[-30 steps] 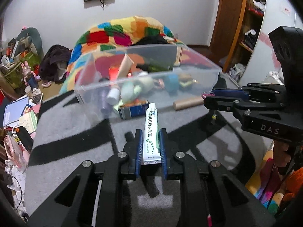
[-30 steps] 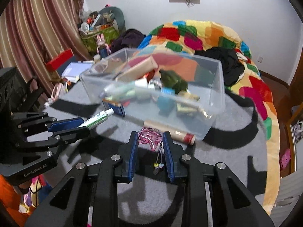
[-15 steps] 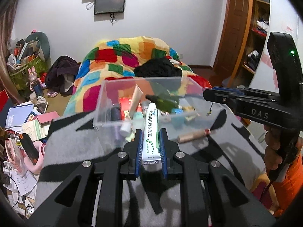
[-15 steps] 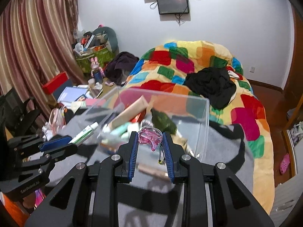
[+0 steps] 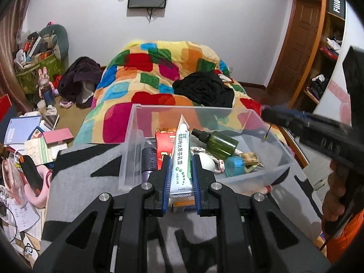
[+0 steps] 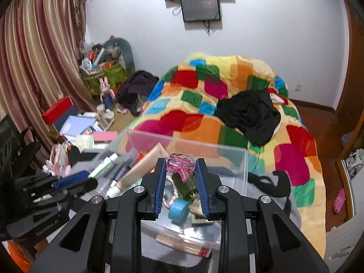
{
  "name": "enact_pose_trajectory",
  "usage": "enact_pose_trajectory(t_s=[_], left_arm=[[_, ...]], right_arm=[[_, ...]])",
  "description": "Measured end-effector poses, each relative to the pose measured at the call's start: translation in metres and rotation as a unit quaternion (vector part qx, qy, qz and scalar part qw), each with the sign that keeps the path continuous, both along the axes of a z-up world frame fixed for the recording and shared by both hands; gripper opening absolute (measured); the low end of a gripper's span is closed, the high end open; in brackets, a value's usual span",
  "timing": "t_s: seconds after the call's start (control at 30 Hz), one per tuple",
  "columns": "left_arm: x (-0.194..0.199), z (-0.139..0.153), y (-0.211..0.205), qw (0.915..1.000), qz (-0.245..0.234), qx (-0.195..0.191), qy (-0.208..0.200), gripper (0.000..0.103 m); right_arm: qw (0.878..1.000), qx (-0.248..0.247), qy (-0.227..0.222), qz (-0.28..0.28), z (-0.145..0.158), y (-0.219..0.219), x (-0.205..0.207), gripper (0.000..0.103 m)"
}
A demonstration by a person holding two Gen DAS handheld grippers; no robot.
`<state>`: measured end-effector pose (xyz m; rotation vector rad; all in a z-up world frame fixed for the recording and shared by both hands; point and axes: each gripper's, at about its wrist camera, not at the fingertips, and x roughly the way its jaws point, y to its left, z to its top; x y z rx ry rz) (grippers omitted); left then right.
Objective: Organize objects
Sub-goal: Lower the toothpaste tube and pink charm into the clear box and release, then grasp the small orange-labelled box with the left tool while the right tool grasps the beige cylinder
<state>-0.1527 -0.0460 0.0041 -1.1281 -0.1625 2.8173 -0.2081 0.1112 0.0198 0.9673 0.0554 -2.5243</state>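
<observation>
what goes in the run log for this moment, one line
left gripper: holds ointment tube | right gripper: holds pink clip | both above clear bin

The box [image 5: 268,136] is clear, glossy plastic. The tube [image 5: 180,159] looks smooth and shiny. The hair clip [image 6: 180,167] is transparent pink plastic. The blanket [image 6: 227,104] is soft cloth.

The right gripper [image 5: 284,119] is smeared by motion blur in the left wrist view, and its body runs off the right edge. The toothpaste tube [image 5: 180,159] hides part of the red box [image 5: 165,144] in the clear bin [image 5: 130,150]. A wooden stick [image 6: 184,245] lies on the near side of the bin, partly hidden behind its wall.
</observation>
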Motion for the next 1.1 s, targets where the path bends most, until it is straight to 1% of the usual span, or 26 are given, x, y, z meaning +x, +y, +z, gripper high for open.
enact_pose_trajectory(t_s=[0.13,0.27,0.47,0.5,0.53,0.63,0.67,0.7,0.73,0.8,0.83,0.9,0.97,1.07,1.1], left_arm=[[-0.008,-0.010,0.002,0.9999,-0.002,0.001,-0.015,0.017],[-0.009,-0.012,0.004,0.9999,-0.005,-0.004,-0.015,0.017],[-0.010,-0.012,0.005,0.9998,-0.003,-0.010,-0.015,0.018],[-0.010,-0.012,0.005,0.9998,-0.003,-0.010,-0.015,0.018],[-0.010,-0.012,0.006,0.9998,-0.003,-0.010,-0.015,0.018],[-0.007,-0.010,0.005,0.9999,-0.002,-0.013,-0.010,0.029],[-0.006,-0.008,0.005,0.9999,-0.001,-0.014,-0.007,0.036],[-0.003,-0.005,0.005,0.9999,0.001,-0.016,0.000,0.043],[0.000,-0.003,0.004,0.9998,0.003,-0.018,0.005,0.046],[0.006,0.003,0.004,0.9996,0.007,-0.023,0.018,0.057],[0.008,0.005,0.004,0.9994,0.008,-0.026,0.022,0.059],[0.015,0.009,0.004,0.9989,0.012,-0.035,0.029,0.069],[0.022,0.011,0.003,0.9985,0.015,-0.041,0.033,0.075],[0.029,0.006,0.000,0.9985,0.017,-0.046,0.024,0.075],[0.031,0.002,-0.001,0.9986,0.017,-0.047,0.016,0.076]], right_arm=[[0.999,0.024,-0.032,0.007,-0.029,-0.007,-0.009,0.024],[0.997,0.035,-0.062,0.012,-0.050,-0.011,-0.014,0.024],[0.996,0.036,-0.082,0.021,-0.059,-0.010,-0.015,0.025],[0.996,0.036,-0.083,0.021,-0.059,-0.010,-0.015,0.025],[0.996,0.035,-0.083,0.021,-0.059,-0.009,-0.015,0.028],[0.996,0.030,-0.083,0.022,-0.056,-0.005,-0.013,0.042],[0.996,0.027,-0.081,0.021,-0.054,-0.002,-0.011,0.046],[0.996,0.024,-0.078,0.020,-0.052,0.000,-0.009,0.048],[0.997,0.021,-0.076,0.019,-0.049,0.002,-0.007,0.049],[0.997,0.015,-0.073,0.019,-0.045,0.008,-0.003,0.050],[0.997,0.011,-0.071,0.019,-0.042,0.012,0.000,0.050],[0.998,0.011,-0.066,0.017,-0.039,0.017,0.005,0.050],[0.998,0.015,-0.059,0.015,-0.036,0.024,0.011,0.054],[0.999,0.020,-0.049,0.008,-0.035,0.035,0.022,0.062],[0.999,0.022,-0.047,0.007,-0.036,0.038,0.026,0.063]])
